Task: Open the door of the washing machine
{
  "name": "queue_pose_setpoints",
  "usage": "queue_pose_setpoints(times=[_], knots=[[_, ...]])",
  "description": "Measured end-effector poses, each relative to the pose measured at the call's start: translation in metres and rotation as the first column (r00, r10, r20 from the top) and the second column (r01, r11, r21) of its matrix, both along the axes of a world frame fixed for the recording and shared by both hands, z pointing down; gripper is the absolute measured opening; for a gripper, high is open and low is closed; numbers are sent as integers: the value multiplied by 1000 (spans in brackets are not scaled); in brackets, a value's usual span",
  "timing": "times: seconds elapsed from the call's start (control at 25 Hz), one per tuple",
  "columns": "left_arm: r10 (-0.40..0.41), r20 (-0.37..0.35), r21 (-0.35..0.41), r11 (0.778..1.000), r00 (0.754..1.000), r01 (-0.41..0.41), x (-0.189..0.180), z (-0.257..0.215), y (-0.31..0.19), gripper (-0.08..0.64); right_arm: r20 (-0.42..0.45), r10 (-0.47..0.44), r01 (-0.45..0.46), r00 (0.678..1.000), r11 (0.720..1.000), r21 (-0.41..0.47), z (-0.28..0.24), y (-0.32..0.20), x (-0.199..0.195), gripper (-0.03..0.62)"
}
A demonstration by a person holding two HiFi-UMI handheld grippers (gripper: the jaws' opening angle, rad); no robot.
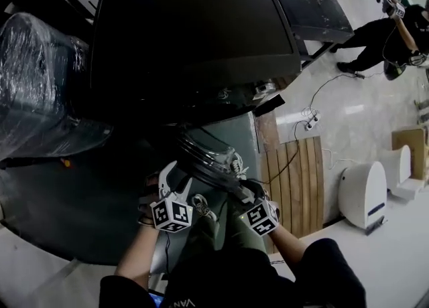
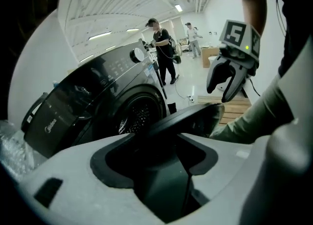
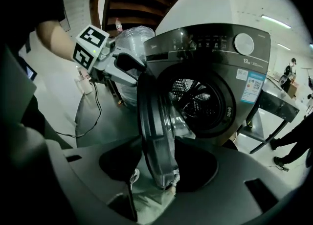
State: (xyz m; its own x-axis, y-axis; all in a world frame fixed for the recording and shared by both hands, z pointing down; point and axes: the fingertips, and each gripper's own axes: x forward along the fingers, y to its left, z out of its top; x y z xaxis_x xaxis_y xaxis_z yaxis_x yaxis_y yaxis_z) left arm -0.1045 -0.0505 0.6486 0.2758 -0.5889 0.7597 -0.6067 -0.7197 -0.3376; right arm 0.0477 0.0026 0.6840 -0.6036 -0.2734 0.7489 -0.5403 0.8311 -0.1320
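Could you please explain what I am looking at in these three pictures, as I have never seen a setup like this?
There is no robot here. A person holds a two-jaw gripper in each hand, and the marker cubes are part of those grippers. The head view looks down from the person's head onto a dark washing machine, whose round door already stands open. The other two pictures come from cameras riding on the grippers. In the right gripper view, the right gripper has its jaws on either side of the door's rim, apparently gripping it. The left gripper reaches the rim too, but whether its jaws are clamped is unclear.
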Motion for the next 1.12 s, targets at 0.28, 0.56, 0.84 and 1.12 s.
queue_pose_setpoints(times=[0.28,0.56,0.84,1.12], knots=[[-396,-267,-171,917,878,361,-49,-4,54,275,-12,-11,11,1000,1000,18,-38,17,-11,202],[-672,-413,-339,740,615,581,-108,-5,102,273,0,-72,72,997,996,60,-62,15,-52,196],[-788,-492,-436,592,371,678,-167,-5,141,208,33,-130,127,991,989,72,-73,27,-102,193],[-821,-545,-506,483,170,714,-236,1,160,207,45,-171,167,984,982,83,-81,39,-127,193]])
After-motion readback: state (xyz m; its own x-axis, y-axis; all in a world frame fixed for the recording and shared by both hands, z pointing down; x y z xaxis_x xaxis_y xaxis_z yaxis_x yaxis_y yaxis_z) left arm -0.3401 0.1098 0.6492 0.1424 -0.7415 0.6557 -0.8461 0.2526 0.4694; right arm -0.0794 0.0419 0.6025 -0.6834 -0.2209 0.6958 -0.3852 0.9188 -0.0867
